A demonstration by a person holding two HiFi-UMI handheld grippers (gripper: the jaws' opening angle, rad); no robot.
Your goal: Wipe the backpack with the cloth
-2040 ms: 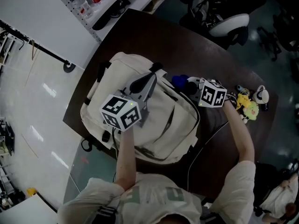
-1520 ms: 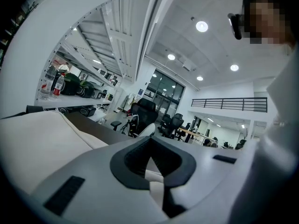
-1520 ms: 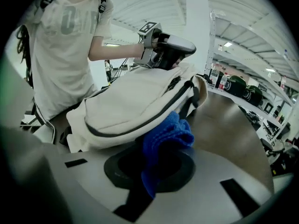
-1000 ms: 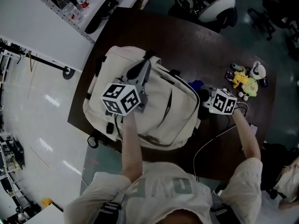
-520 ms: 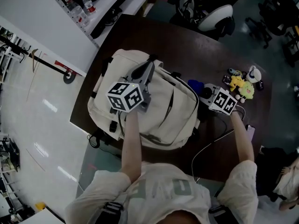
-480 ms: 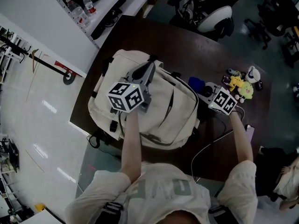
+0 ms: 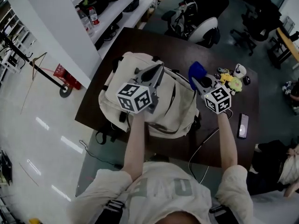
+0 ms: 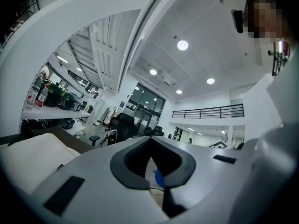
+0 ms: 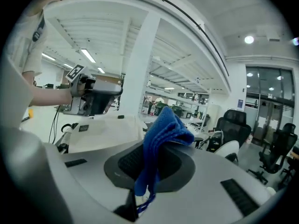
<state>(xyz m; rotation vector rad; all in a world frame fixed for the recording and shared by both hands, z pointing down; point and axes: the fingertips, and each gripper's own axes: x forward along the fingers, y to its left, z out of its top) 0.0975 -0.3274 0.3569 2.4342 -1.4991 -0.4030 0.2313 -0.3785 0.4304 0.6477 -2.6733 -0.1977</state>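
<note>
A cream backpack (image 7: 135, 76) lies flat on the dark table (image 7: 122, 43); it also shows in the right gripper view (image 9: 105, 129) and at the left of the left gripper view (image 8: 30, 155). My left gripper (image 7: 158, 70) hangs over the backpack's upper middle, shut and empty (image 8: 150, 147). My right gripper (image 7: 194, 81) is above the backpack's right edge, shut on a blue cloth (image 7: 196, 71). The cloth (image 9: 161, 134) stands up out of the jaws and droops over them.
Small toys, one a yellow plush (image 7: 230, 81), lie at the table's far right. A phone (image 7: 242, 125) rests near the right front edge and a cable (image 7: 204, 143) trails off the front. An office chair (image 7: 205, 29) stands behind the table, shelves (image 7: 114, 6) at back left.
My right gripper has taken the blue cloth off the table beside the backpack and raised it. My left gripper stays shut over the backpack. The head view has pulled back.
</note>
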